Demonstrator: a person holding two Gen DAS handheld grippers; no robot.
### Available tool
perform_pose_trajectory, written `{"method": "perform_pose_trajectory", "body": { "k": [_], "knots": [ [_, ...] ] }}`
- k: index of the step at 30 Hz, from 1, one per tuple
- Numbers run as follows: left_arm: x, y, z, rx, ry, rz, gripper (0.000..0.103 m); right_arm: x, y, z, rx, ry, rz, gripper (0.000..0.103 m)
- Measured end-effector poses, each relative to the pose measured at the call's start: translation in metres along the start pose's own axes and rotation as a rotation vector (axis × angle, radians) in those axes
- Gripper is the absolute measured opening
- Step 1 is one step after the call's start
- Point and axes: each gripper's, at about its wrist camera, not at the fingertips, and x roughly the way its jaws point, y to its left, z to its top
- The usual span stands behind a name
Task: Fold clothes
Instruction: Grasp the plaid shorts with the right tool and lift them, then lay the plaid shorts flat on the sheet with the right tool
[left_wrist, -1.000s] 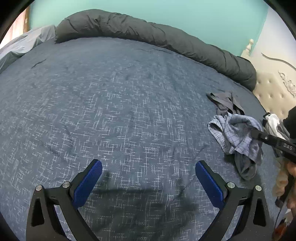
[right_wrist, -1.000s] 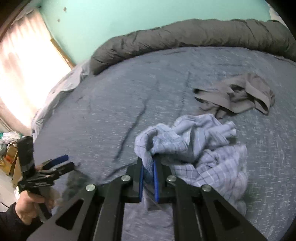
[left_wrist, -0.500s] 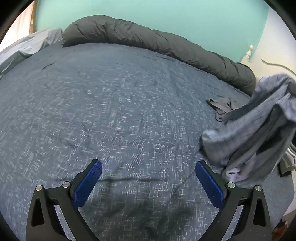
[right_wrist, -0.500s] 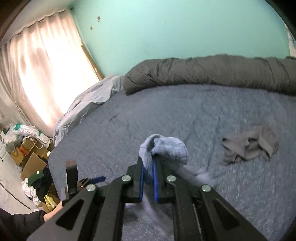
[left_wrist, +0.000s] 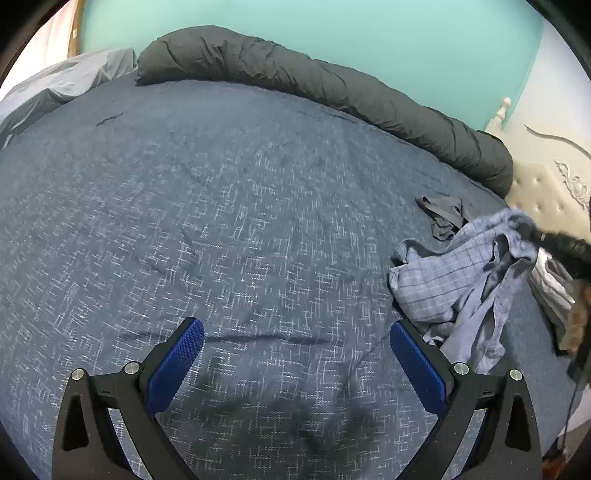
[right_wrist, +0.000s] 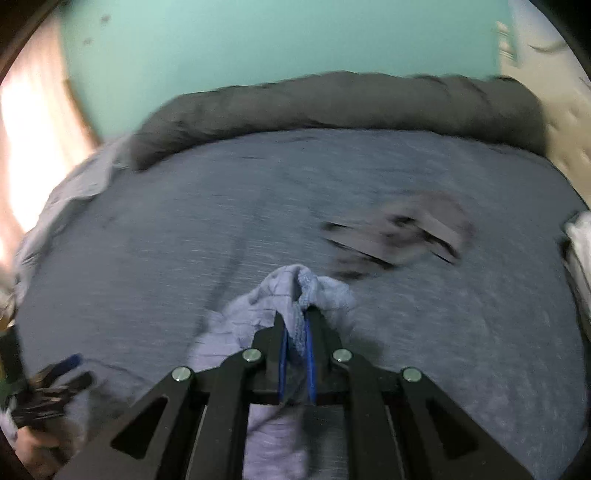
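Fabric is bunching between the pads of the right hand-held gripper (right_wrist: 295, 325), which is clamping the plaid shirt (left_wrist: 458, 280) above the bed (left_wrist: 221, 206). The left hand-held gripper (left_wrist: 295, 354) is standing wide and empty; it should be pinching an opposite edge, spreading the cloth flat.

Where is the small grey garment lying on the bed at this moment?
In the left wrist view the small grey garment lies flat on the bed at the right, just beyond the blue checked garment and before the dark rolled duvet.
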Motion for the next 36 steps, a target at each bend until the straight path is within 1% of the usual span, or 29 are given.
{"method": "perform_pose_trajectory", "body": {
  "k": [2,4,6,8,9,10,11,12,13,14,16,21,22,24,27,28,30,31,32,34,36],
  "knots": [
    [0.001,0.0,0.001,-0.003,-0.001,-0.003,0.103,0.005,-0.033,-0.008,0.075,0.009,-0.052,0.008],
    [0.005,-0.002,0.002,-0.001,-0.001,-0.003,0.103,0.008,-0.057,-0.016,0.14,0.022,-0.112,0.008],
    [0.007,-0.003,0.003,0.003,0.001,-0.003,0.103,0.011,-0.082,-0.027,0.209,0.054,-0.196,0.009],
    [0.01,-0.007,0.003,0.006,0.005,-0.003,0.103,0.011,-0.094,-0.034,0.252,0.082,-0.263,0.011],
    [0.011,-0.009,0.003,0.009,0.008,-0.004,0.103,0.007,-0.096,-0.036,0.257,0.071,-0.273,0.012],
    [0.013,-0.011,0.003,0.011,0.01,-0.005,0.103,0.003,-0.098,-0.037,0.262,0.059,-0.282,0.017],
    [0.014,-0.013,0.004,0.014,0.012,-0.006,0.103,-0.002,-0.098,-0.038,0.261,0.047,-0.291,0.032],
    [0.015,-0.015,0.004,0.018,0.013,-0.007,0.103,-0.008,-0.093,-0.037,0.241,0.029,-0.3,0.043],
    [0.015,-0.017,0.004,0.023,0.013,-0.009,0.103,-0.013,-0.089,-0.036,0.216,0.005,-0.311,0.061],
    [0.016,-0.019,0.004,0.027,0.014,-0.01,0.103,-0.02,-0.083,-0.035,0.193,-0.028,-0.314,0.062],
    [0.017,-0.022,0.004,0.035,0.016,-0.012,0.103,-0.025,-0.075,-0.034,0.174,-0.043,-0.273,0.062],
    [0.021,-0.026,0.003,0.041,0.024,-0.011,0.103,0.0,-0.031,-0.035,0.063,0.044,0.022,0.062],
    [0.02,-0.026,0.003,0.043,0.024,-0.012,0.103,0.009,-0.02,-0.037,0.033,0.073,0.057,0.062],
    [0.02,-0.026,0.003,0.045,0.024,-0.013,0.103,0.028,0.007,-0.045,-0.052,0.134,0.088,0.062],
    [0.02,-0.023,0.003,0.039,0.025,-0.011,0.103,0.053,0.03,-0.054,-0.097,0.198,0.082,0.062],
    [0.02,-0.022,0.004,0.036,0.026,-0.01,0.103,0.061,0.033,-0.056,-0.092,0.22,0.081,0.061],
    [0.02,-0.019,0.005,0.033,0.026,-0.008,0.103,0.069,0.029,-0.06,-0.071,0.245,0.077,0.038],
    [0.02,-0.019,0.005,0.032,0.026,-0.008,0.103,0.07,0.025,-0.061,-0.067,0.249,0.071,0.021],
    [0.02,-0.019,0.005,0.03,0.026,-0.008,0.103,0.07,0.021,-0.062,-0.066,0.251,0.065,0.014],
    [0.021,-0.02,0.005,0.025,0.026,-0.007,0.103,0.064,0.015,-0.063,-0.07,0.241,0.055,0.008],
    [0.022,-0.02,0.006,0.022,0.025,-0.008,0.103,0.055,0.003,-0.062,-0.063,0.214,0.026,0.007]
  ]
}}
